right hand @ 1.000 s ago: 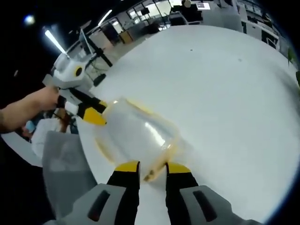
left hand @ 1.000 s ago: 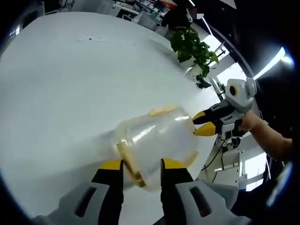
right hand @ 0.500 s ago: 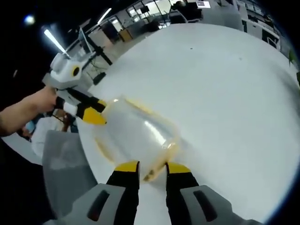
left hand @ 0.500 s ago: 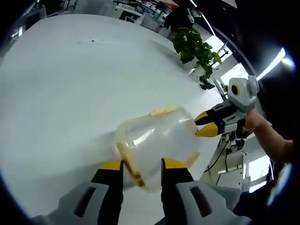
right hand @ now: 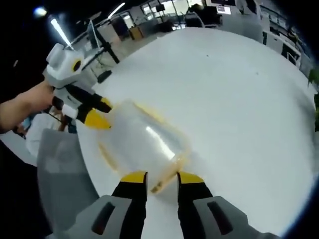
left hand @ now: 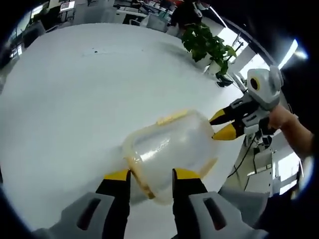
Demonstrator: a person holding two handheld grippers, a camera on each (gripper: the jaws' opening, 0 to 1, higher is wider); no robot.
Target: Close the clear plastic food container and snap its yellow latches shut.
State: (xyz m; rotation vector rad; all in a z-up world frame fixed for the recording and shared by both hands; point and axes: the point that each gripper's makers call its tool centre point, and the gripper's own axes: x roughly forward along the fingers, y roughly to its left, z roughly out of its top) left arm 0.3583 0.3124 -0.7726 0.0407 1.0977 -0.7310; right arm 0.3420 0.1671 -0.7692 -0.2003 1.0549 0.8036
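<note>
An open-plan office, by the look of it. Large round white table point(left hand: 75, 99) in the foreground, with rows of desks point(right hand: 269, 30) and office chairs point(right hand: 202, 15) beyond its far edge, some carrying monitors point(right hand: 227, 7). Long strip lights point(right hand: 59, 32) overhead against a dark ceiling. Leafy potted plant point(left hand: 209, 45) standing just past the table's rim, near bright windows point(left hand: 249, 62). More desks and clutter point(left hand: 144, 17) along the back, too small to make out.
</note>
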